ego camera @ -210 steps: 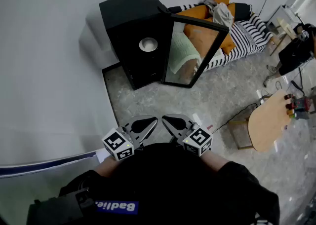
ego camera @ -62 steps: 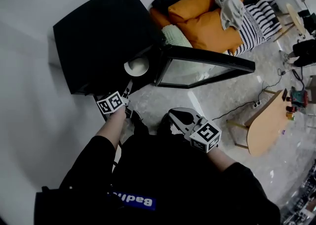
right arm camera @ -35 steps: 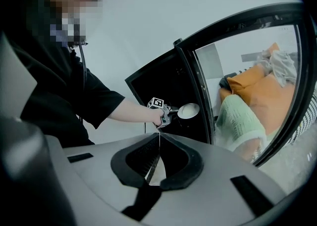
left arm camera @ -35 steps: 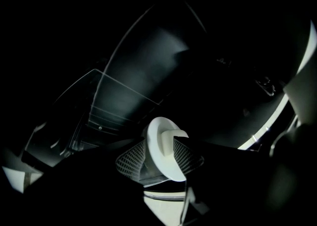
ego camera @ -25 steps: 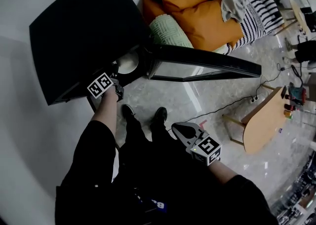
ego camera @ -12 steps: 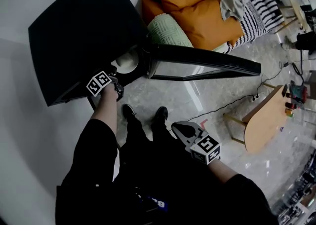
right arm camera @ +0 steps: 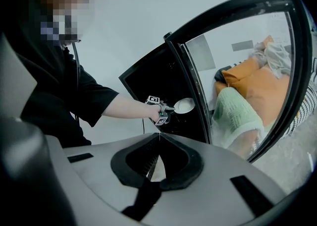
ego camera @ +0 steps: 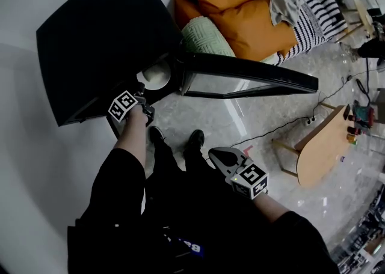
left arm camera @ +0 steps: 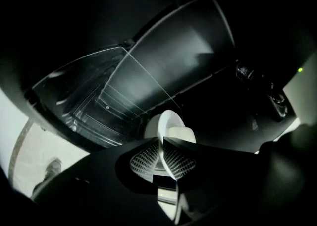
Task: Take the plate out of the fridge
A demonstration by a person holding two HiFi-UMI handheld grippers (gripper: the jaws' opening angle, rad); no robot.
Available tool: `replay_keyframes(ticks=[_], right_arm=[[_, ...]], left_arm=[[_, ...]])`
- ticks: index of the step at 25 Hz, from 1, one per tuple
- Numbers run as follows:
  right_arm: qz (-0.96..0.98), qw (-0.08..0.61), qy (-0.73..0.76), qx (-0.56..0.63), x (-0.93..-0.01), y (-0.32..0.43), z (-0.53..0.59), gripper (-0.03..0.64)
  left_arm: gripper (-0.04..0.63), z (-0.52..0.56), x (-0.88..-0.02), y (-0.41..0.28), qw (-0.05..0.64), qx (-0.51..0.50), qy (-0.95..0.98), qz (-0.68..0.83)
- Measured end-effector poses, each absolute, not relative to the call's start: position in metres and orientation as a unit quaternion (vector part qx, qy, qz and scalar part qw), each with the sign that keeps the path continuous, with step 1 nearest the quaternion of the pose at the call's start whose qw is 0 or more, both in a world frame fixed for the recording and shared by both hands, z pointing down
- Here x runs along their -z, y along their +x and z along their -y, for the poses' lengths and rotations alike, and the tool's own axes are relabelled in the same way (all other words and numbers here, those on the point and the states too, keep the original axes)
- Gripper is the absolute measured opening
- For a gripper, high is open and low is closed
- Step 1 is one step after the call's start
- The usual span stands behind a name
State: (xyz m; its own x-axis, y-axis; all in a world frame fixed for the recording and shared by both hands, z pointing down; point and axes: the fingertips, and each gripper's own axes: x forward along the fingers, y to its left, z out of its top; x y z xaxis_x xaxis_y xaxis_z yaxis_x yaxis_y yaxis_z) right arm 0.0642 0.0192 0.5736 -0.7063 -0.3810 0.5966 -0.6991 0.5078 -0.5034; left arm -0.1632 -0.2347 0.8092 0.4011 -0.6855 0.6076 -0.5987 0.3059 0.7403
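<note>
My left gripper (left arm camera: pixel 161 153)'s jaws just closed, pinching the round white plate (left arm camera: pixel 168 121)'s rim to draw it from the black fridge (ego camera: pixel 96 50). Right gripper (right arm camera: pixel 158 138) idles, jaws together.

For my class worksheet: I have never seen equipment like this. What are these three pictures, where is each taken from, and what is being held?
No robot here: a person holds a two-fingered gripper in each hand. The head view looks down from a camera on the person's head; each gripper view comes from a camera on that gripper. The left gripper reaches into the open fridge, and its fingers have just been closing on the rim of a white plate. The right gripper is shut and empty.
</note>
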Motion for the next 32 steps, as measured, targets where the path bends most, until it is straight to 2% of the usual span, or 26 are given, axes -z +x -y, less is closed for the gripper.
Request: replay_keyframes(ticks=[9,21,32], right_arm=[[0.845,0.214,0.312,-0.378,-0.575,0.064,-0.02,0.009],[0.841,0.215,0.314,-0.385,-0.578,0.066,-0.02,0.009],[0.84,0.218,0.316,-0.383,-0.577,0.066,-0.021,0.009]], left_arm=[[0.035,0.233,-0.806,-0.162,0.601,0.085,0.592,0.53],[0.028,0.239,-0.805,-0.163,0.617,0.075,0.594,0.511],[0.014,0.237,-0.782,-0.157,0.608,0.199,0.602,0.477]])
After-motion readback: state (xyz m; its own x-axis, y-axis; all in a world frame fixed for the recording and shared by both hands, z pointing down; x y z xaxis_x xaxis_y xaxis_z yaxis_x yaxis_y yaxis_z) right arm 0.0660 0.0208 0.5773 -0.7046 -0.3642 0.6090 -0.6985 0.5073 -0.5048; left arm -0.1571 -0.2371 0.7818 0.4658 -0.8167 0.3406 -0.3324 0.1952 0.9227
